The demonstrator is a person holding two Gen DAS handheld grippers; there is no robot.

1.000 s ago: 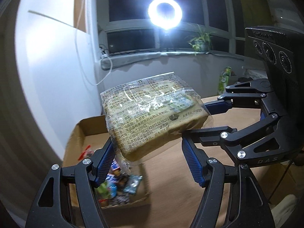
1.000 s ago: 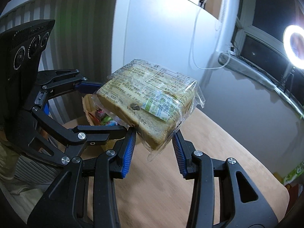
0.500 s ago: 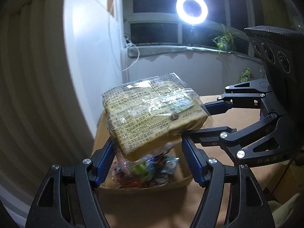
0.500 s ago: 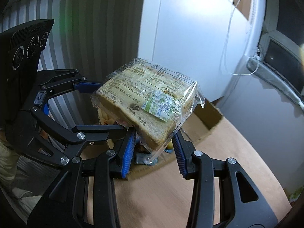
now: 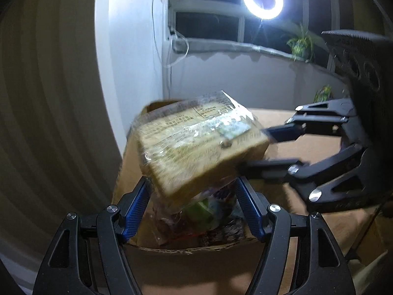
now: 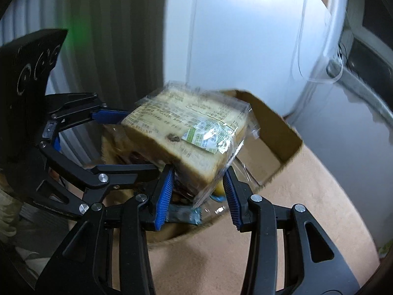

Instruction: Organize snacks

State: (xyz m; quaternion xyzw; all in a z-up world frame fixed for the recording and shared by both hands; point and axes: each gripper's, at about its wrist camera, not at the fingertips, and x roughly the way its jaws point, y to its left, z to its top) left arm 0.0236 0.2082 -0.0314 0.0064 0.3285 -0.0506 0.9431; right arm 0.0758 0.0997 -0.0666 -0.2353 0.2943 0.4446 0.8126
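Note:
A clear bag of sliced bread (image 5: 196, 147) (image 6: 186, 135) hangs tilted and blurred over an open cardboard box (image 5: 186, 249) (image 6: 270, 135). Several small snack packets (image 5: 201, 211) (image 6: 184, 216) lie in the box. My left gripper (image 5: 192, 196) is shut on the bag's near lower corner. My right gripper (image 6: 199, 189) holds another corner; its jaws are opening, though the pads still touch the wrapper. In the left wrist view the right gripper's fingers (image 5: 285, 131) reach the bag from the right. In the right wrist view the left gripper's fingers (image 6: 108, 115) come in from the left.
The box stands at the end of a tan table (image 5: 307, 147) (image 6: 307, 209), close to a white wall (image 6: 245, 36) with a hanging cable. A ring light (image 5: 262, 0) and a potted plant (image 5: 299, 46) are at the window. A green packet (image 5: 324, 93) lies far back.
Both grippers carried the bread across and down until it hangs over the box, which now fills the lower view. The bag has tipped forward and blurred.

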